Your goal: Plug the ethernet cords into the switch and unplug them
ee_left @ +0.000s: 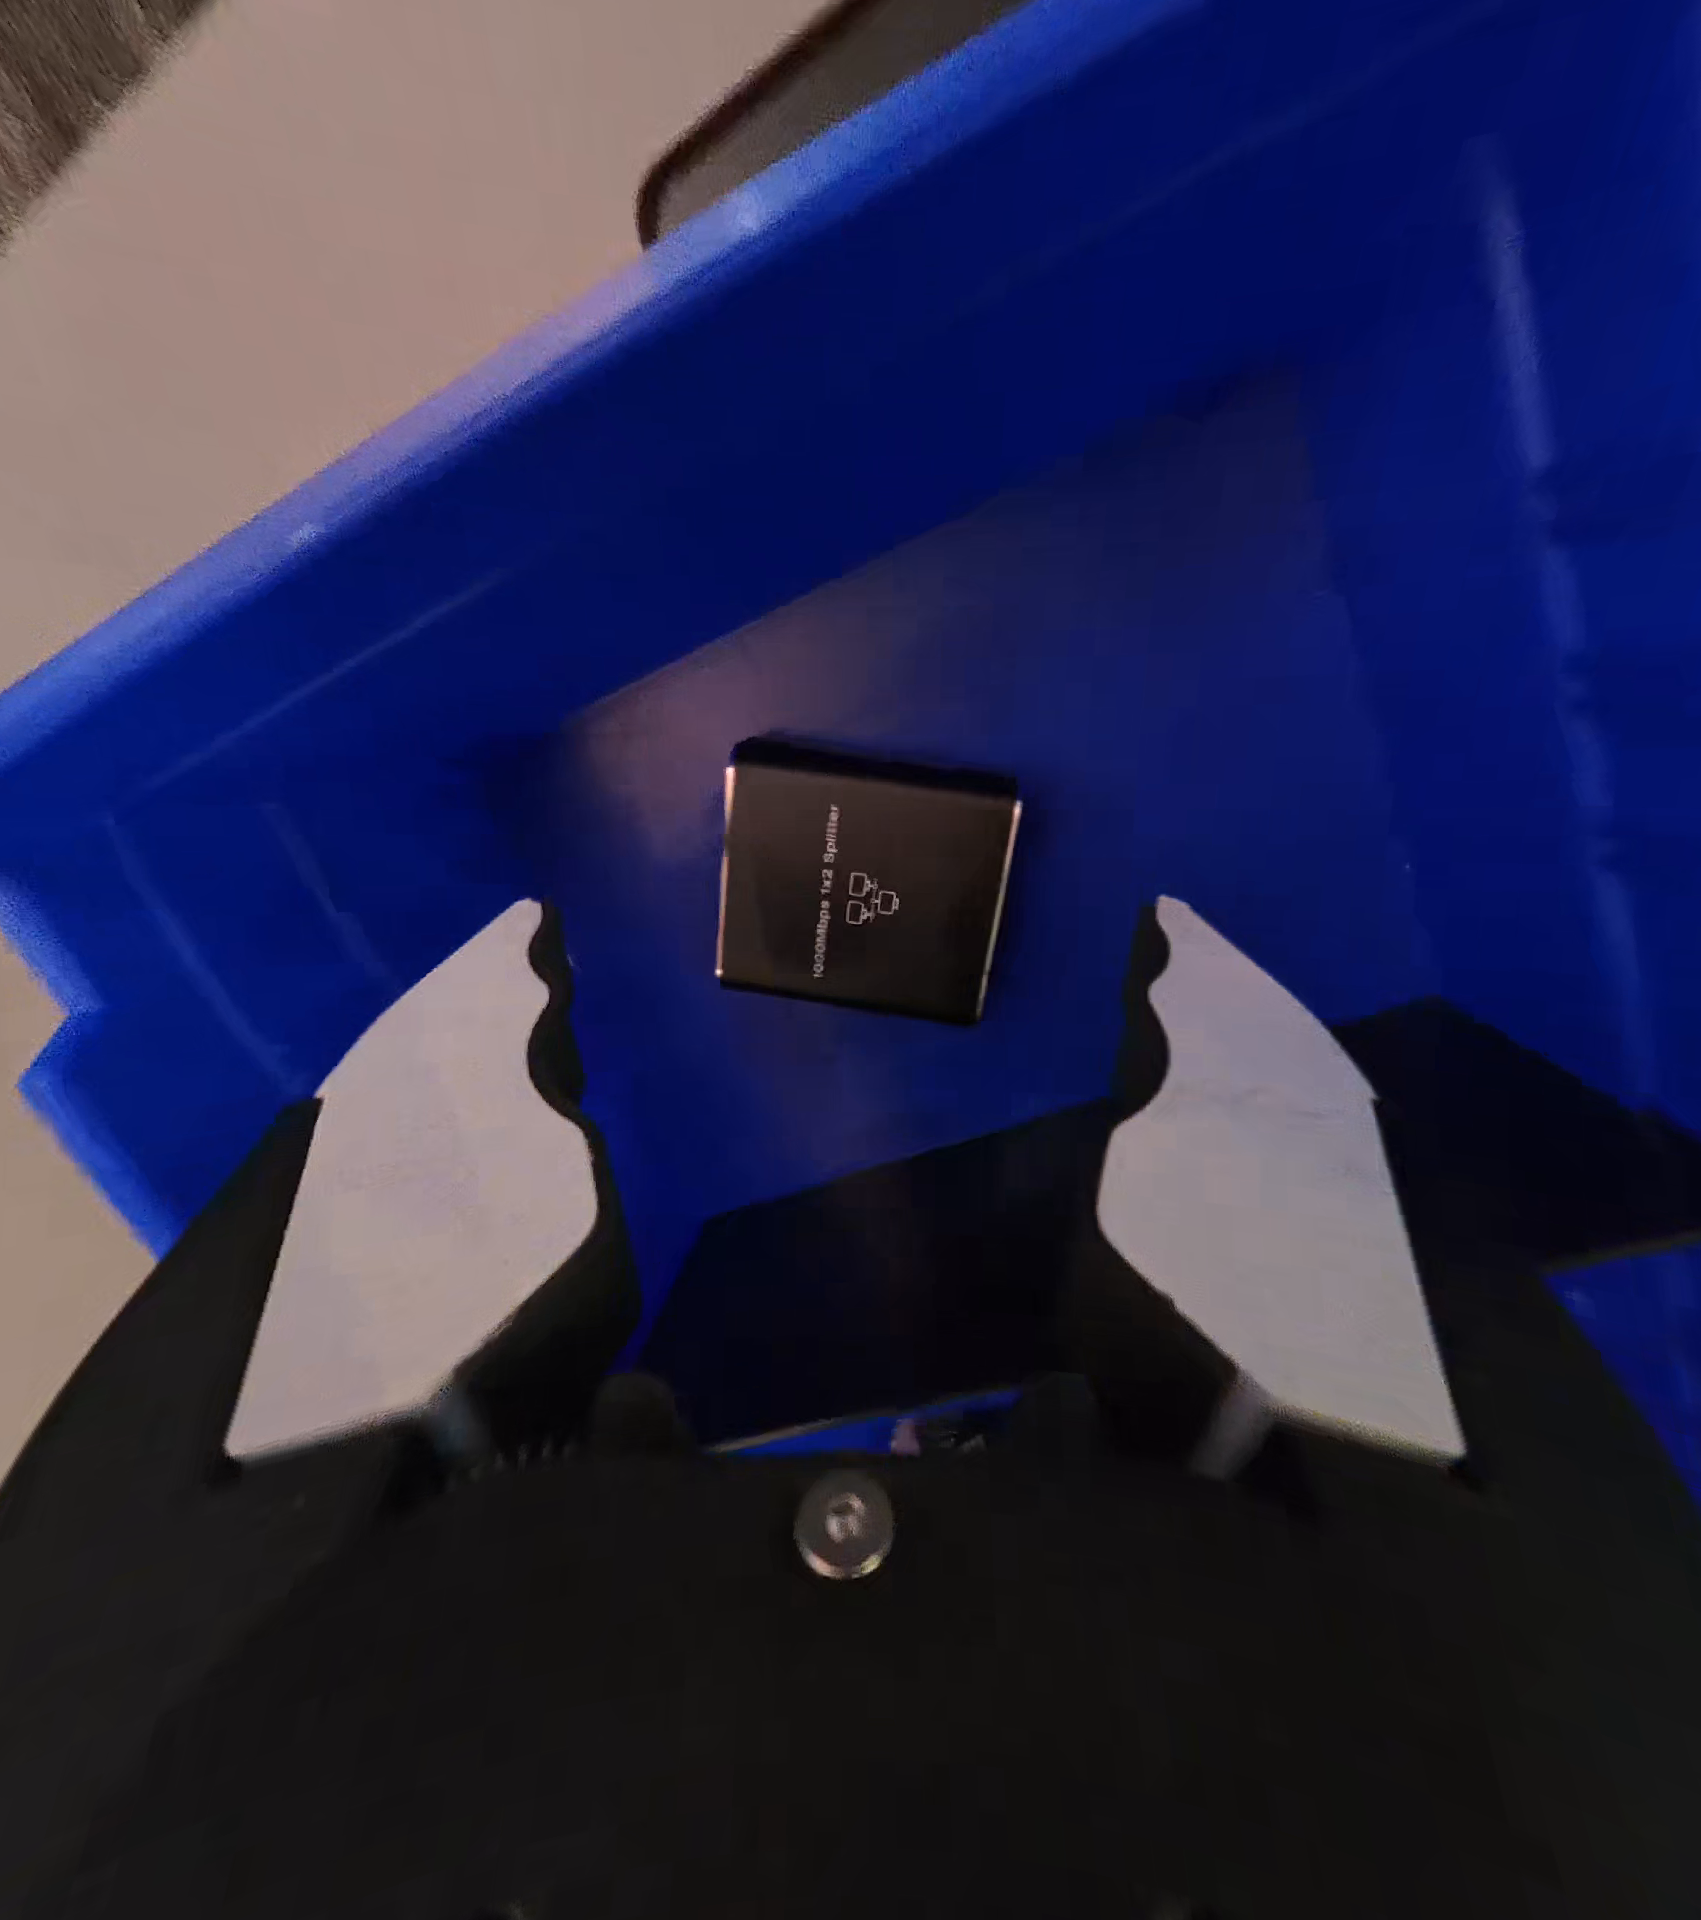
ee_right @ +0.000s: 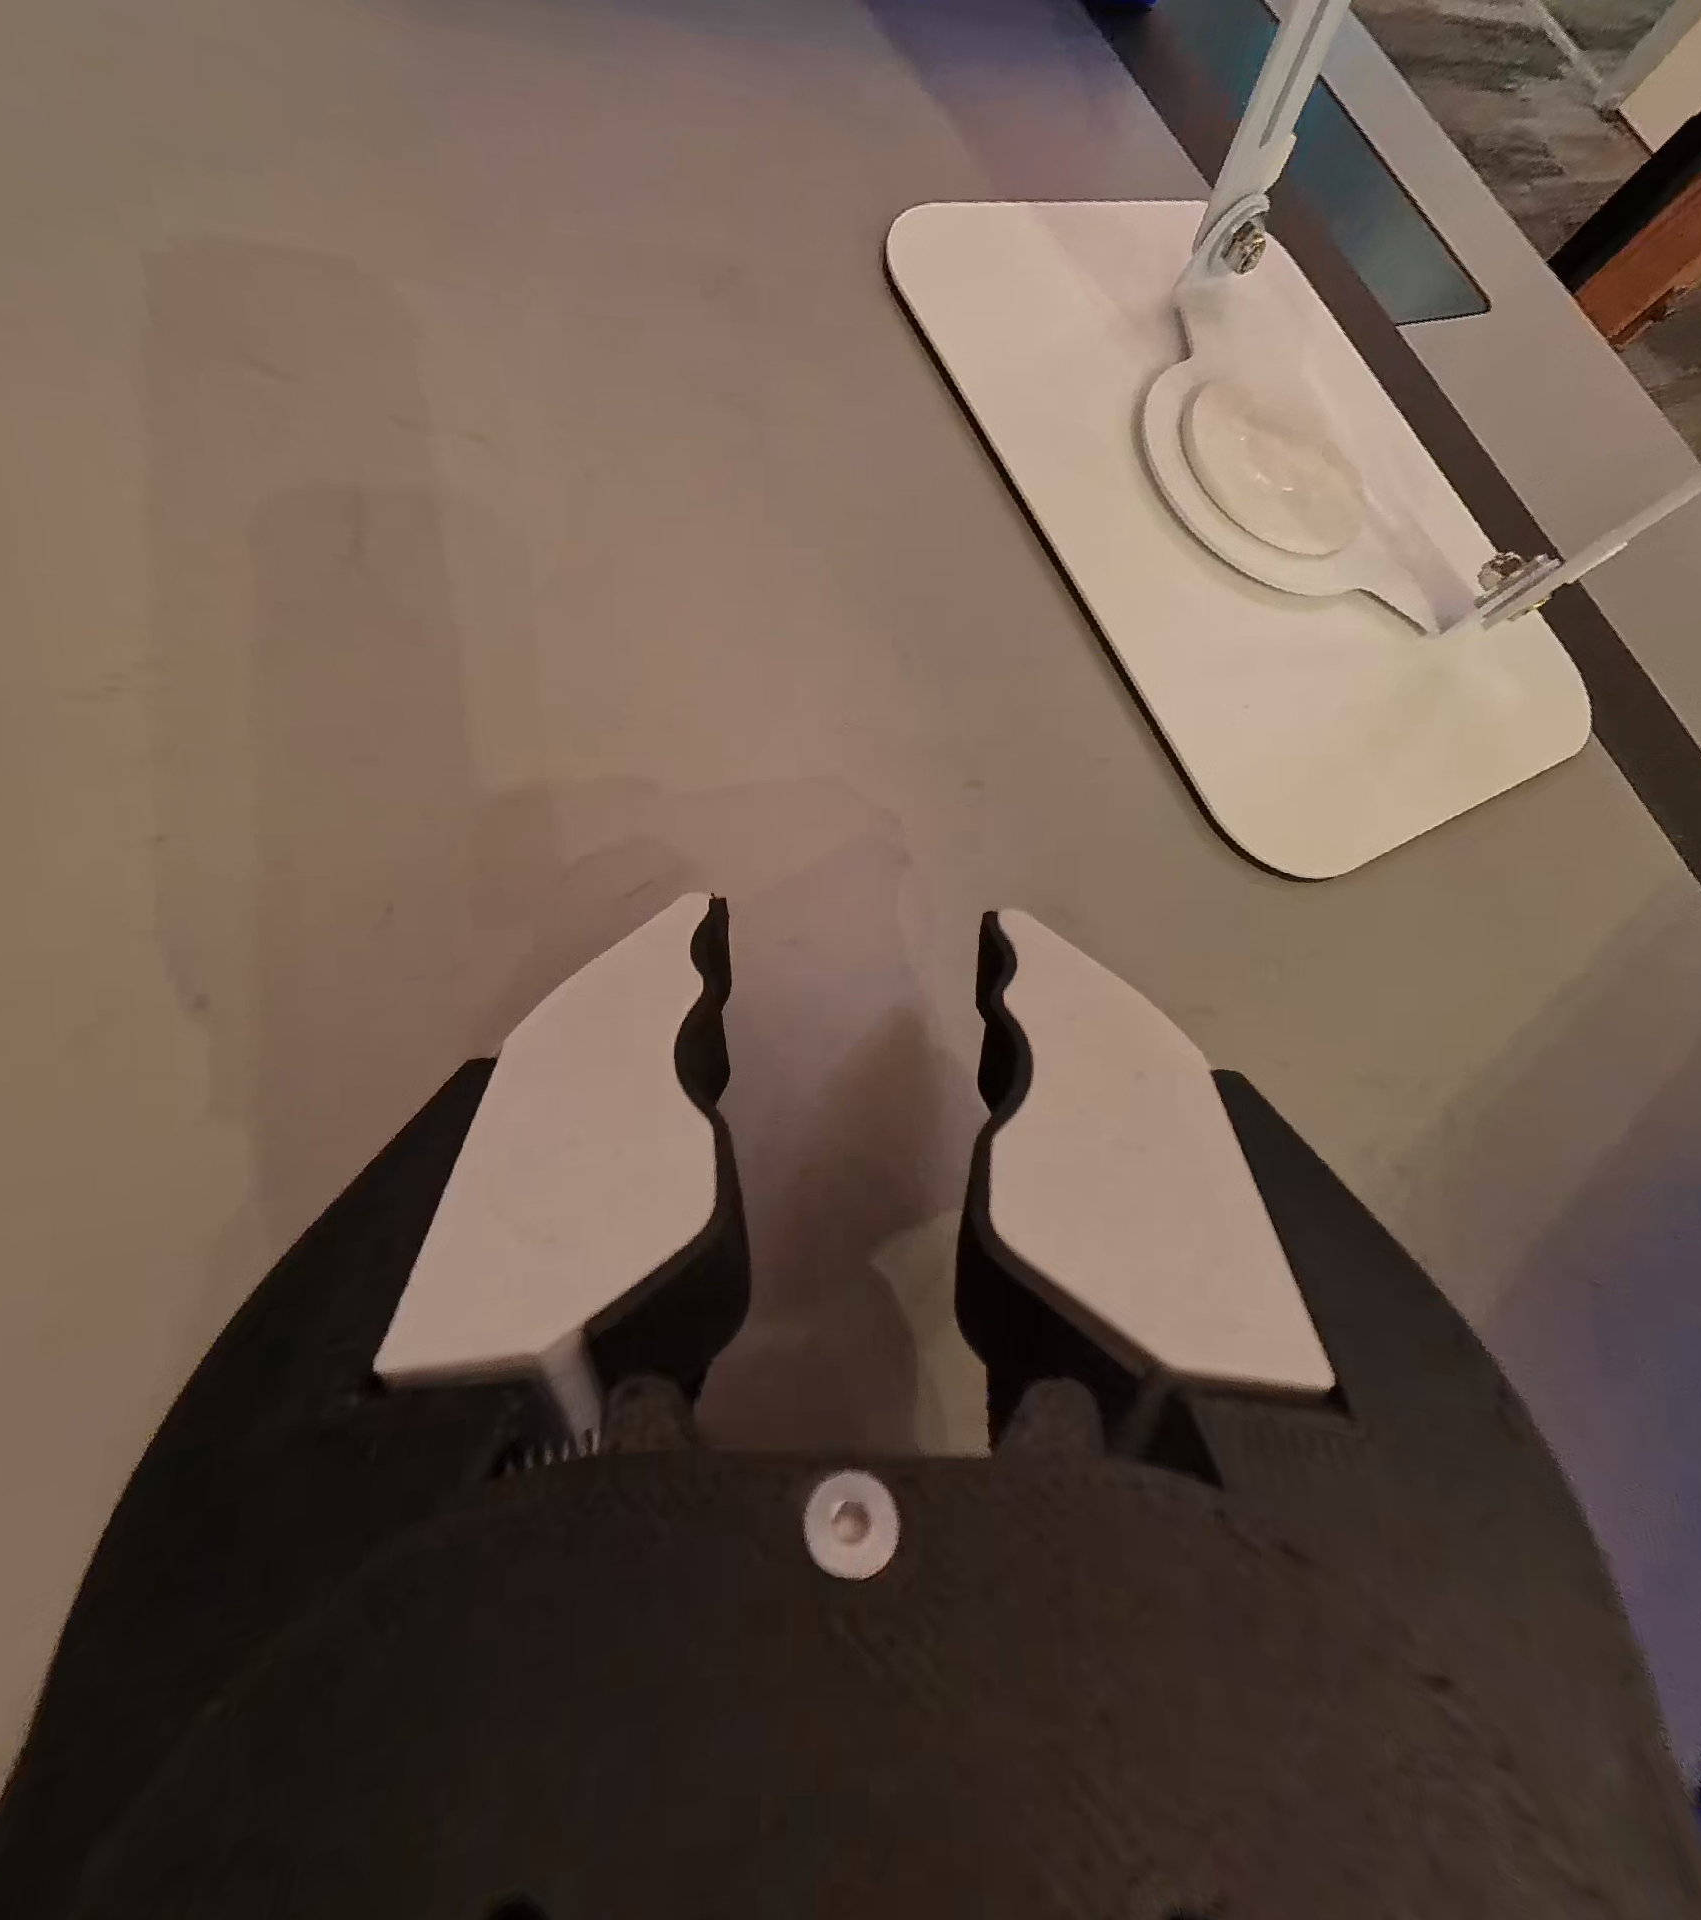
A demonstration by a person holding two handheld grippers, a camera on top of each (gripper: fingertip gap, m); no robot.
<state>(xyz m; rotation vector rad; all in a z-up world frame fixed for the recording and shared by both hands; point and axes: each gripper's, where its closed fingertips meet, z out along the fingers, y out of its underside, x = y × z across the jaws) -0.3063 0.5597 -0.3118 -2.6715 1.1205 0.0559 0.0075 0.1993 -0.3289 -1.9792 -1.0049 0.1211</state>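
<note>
Left claw (ee_left: pixel 846 914) wide open, empty

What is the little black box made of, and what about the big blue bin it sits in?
The little black box looks like metal with a satin finish: its side edges catch the light in thin bright lines. It could be coated plastic, though. The blue bin looks like moulded plastic, smooth with a soft sheen and raised ribs.

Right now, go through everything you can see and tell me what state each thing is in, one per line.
Left gripper: open wide, holding nothing, over the blue bin.
Switch: lying flat on the bin floor, label face up, no cords visible in it, untouched.
Blue bin: open-topped, only the switch visible inside.
Right gripper: open, empty, over bare table.
White stand base: flat on the table, near its edge.
</note>
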